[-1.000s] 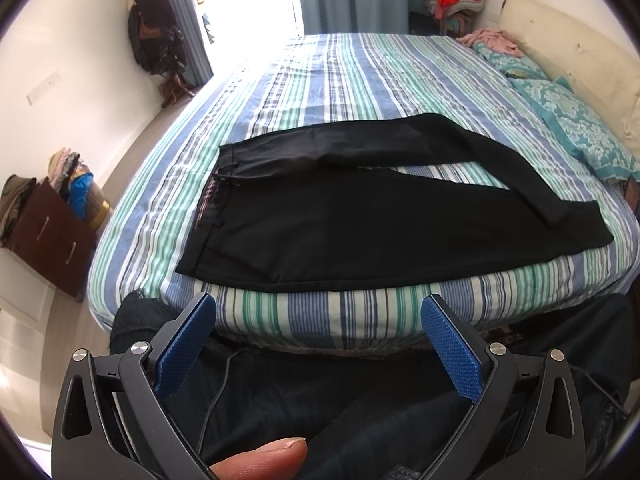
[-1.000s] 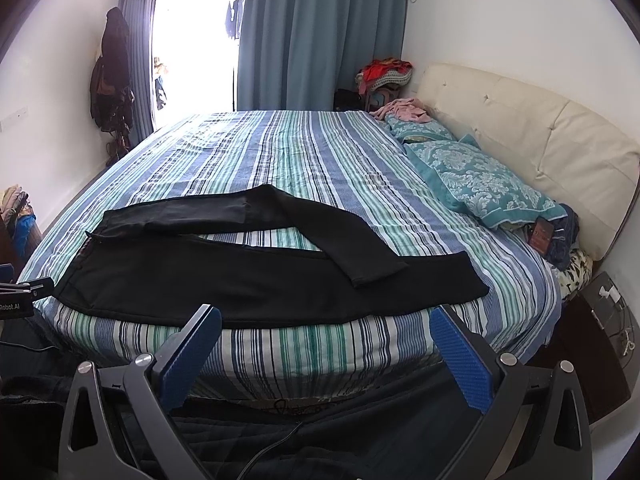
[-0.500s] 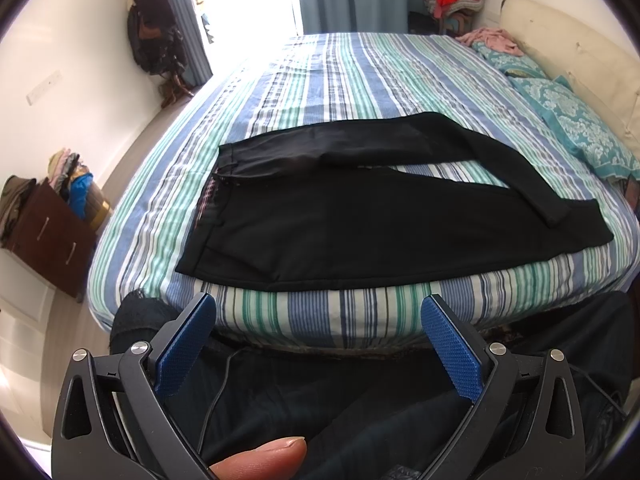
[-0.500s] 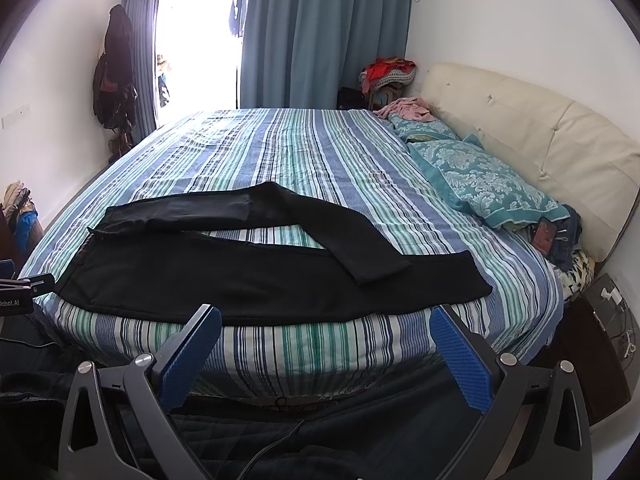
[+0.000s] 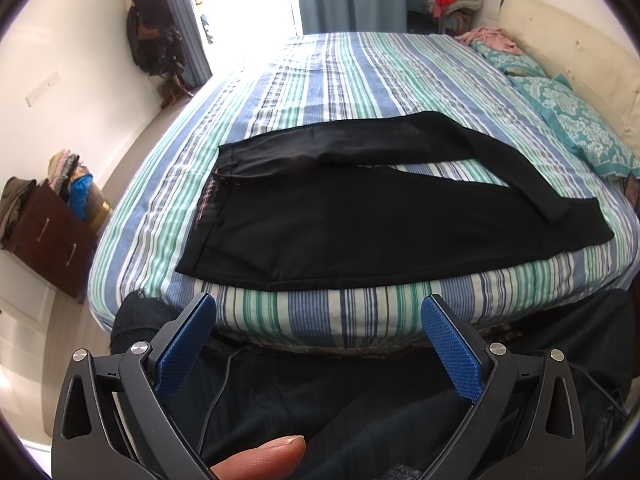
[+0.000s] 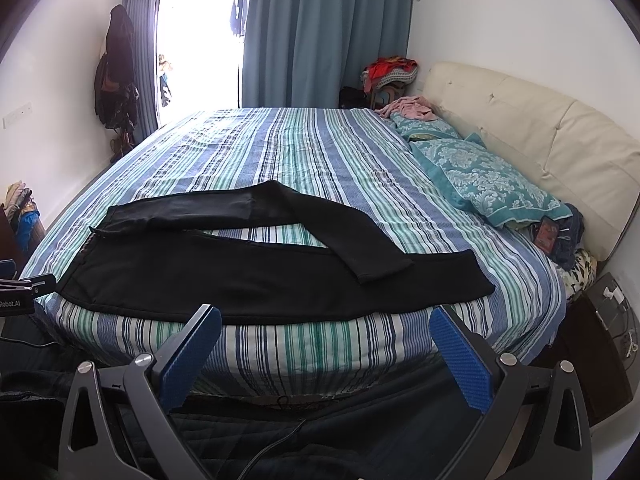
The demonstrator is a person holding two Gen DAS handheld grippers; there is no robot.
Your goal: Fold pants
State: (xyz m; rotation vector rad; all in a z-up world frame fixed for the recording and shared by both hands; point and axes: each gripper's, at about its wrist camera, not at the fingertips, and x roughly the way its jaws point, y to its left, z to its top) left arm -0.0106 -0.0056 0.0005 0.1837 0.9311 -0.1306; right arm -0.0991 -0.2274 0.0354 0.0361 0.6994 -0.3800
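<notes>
Black pants [image 5: 340, 224] lie flat on the striped bed [image 5: 340, 76], along its near edge, waistband to the left and legs to the right. The far leg bends and crosses over the near leg's end. They also show in the right wrist view [image 6: 240, 272]. My left gripper [image 5: 318, 320] is open and empty, held off the bed below its near edge, under the pants' middle. My right gripper [image 6: 324, 332] is open and empty, also off the bed at its near edge.
Teal pillows [image 6: 492, 184] and a cream headboard [image 6: 540, 136] lie at the bed's right end. A phone and clutter [image 6: 556, 236] sit by the pillow. A brown drawer unit [image 5: 48, 240] with clothes stands left of the bed. A coat rack [image 6: 118, 76] stands by the window.
Both grippers have stayed open and almost still. The right wrist view has shifted slightly, and the pants have not moved.
</notes>
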